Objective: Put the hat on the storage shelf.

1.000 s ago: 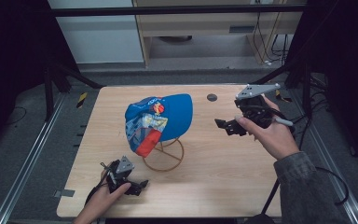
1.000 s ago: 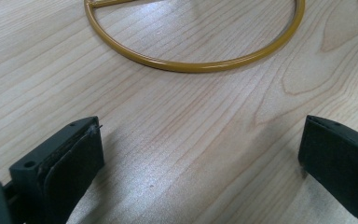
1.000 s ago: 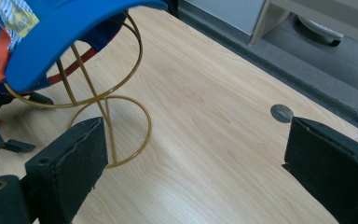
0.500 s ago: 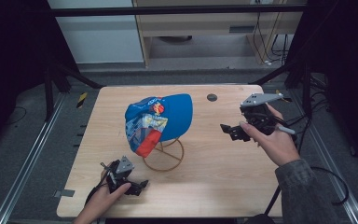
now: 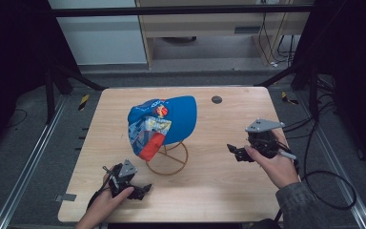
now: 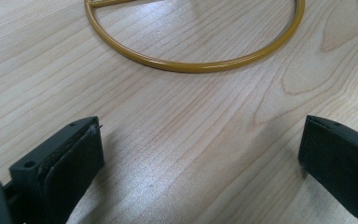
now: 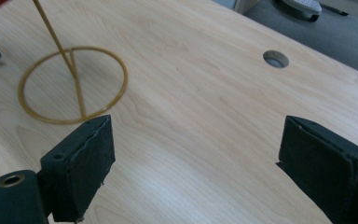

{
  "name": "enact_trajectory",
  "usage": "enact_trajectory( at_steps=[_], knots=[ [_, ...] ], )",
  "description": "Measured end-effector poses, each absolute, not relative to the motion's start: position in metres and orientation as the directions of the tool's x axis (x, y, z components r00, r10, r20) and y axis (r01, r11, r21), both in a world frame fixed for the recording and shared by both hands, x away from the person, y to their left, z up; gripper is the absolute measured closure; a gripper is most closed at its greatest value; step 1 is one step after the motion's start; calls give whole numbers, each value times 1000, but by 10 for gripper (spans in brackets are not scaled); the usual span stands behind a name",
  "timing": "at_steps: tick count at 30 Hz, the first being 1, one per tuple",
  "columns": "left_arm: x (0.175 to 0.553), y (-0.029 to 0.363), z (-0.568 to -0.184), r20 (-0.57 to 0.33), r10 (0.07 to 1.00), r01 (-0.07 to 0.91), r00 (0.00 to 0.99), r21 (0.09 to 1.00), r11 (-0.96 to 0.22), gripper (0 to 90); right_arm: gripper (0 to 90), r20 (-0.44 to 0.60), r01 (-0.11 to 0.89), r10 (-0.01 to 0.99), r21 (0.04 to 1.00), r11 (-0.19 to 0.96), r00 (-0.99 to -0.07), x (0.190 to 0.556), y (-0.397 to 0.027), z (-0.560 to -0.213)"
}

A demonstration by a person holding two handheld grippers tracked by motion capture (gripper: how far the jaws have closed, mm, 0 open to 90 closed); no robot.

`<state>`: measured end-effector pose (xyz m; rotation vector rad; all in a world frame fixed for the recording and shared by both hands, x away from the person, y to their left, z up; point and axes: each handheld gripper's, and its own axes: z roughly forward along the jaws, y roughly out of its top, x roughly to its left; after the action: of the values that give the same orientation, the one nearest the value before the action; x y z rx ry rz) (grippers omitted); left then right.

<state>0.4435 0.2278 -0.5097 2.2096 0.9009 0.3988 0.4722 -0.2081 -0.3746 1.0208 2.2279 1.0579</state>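
A blue cap (image 5: 164, 121) with a colourful printed panel hangs on a gold wire stand whose ring base (image 5: 167, 160) lies mid-table. My left gripper (image 5: 143, 191) rests on the wood near the front edge, just left of the ring (image 6: 191, 65). It is open (image 6: 200, 140) over bare wood. My right gripper (image 5: 236, 152) hovers low over the right side of the table, pointing left toward the ring (image 7: 70, 119). Its jaws (image 7: 196, 144) stand wide but have just been closing a little, with nothing between them.
The wooden table (image 5: 219, 191) has a round cable hole (image 5: 216, 99) at the back, seen also in the right gripper view (image 7: 276, 59). Dark metal frame rails run along both sides. Cables trail off the right edge.
The right hand has sunk toward the tabletop and drawn a little nearer the front edge. The left hand and the cap have stayed put.
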Motion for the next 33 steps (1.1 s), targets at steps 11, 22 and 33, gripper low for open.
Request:
enact_trajectory(
  at_steps=[11,22,33],
  knots=[
    [444,228,-510,20,703,485,711,711,-510,0,114,-58,486,801,768,417,-596,461,-208,-438],
    [443,228,-510,20,705,486,709,710,-509,0,117,14,545,828,759,356,-560,458,-204,-480],
    [443,228,-510,19,705,487,709,710,-508,0,108,47,609,866,730,311,-498,464,-207,-501]
  ],
)
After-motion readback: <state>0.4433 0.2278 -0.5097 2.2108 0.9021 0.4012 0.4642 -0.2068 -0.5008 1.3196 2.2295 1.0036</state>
